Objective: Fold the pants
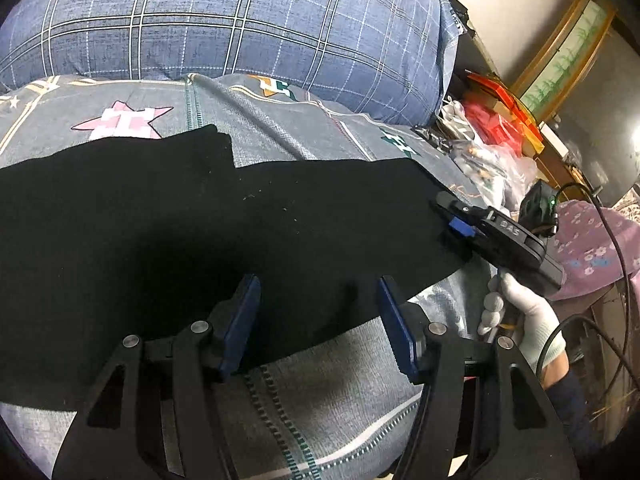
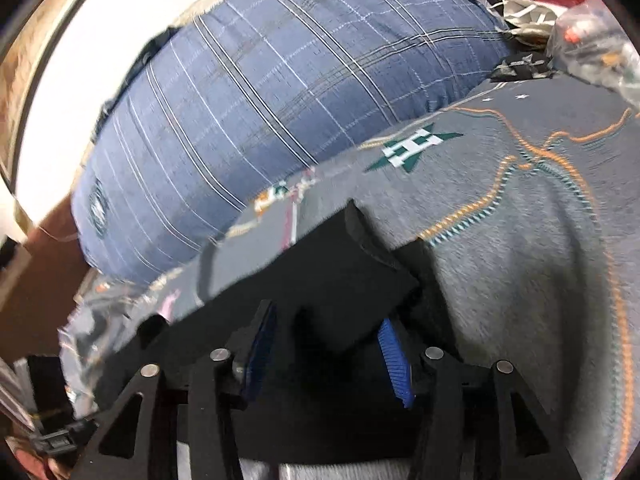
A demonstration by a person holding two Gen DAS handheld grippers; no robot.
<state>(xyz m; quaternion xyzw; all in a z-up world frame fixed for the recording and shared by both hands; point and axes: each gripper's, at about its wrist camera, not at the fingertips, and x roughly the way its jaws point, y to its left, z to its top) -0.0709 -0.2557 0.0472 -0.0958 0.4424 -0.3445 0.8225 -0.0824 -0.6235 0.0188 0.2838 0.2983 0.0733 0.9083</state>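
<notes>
Black pants (image 1: 200, 232) lie spread flat across a grey patterned bedspread (image 1: 320, 380). My left gripper (image 1: 318, 320) is open, its blue pads either side of the pants' near edge, with nothing between them gripped. My right gripper (image 1: 456, 220) shows at the pants' right end in the left wrist view, held by a white-gloved hand (image 1: 520, 320). In the right wrist view the right gripper (image 2: 328, 344) is open, with a raised corner of the pants (image 2: 340, 280) sitting between its blue pads.
A big blue plaid pillow (image 1: 240, 20) lies along the far side of the bed. Plastic bags and red boxes (image 1: 492, 120) crowd the right side. A purple floral cloth (image 1: 592, 236) and cables (image 1: 612, 240) are at the right edge.
</notes>
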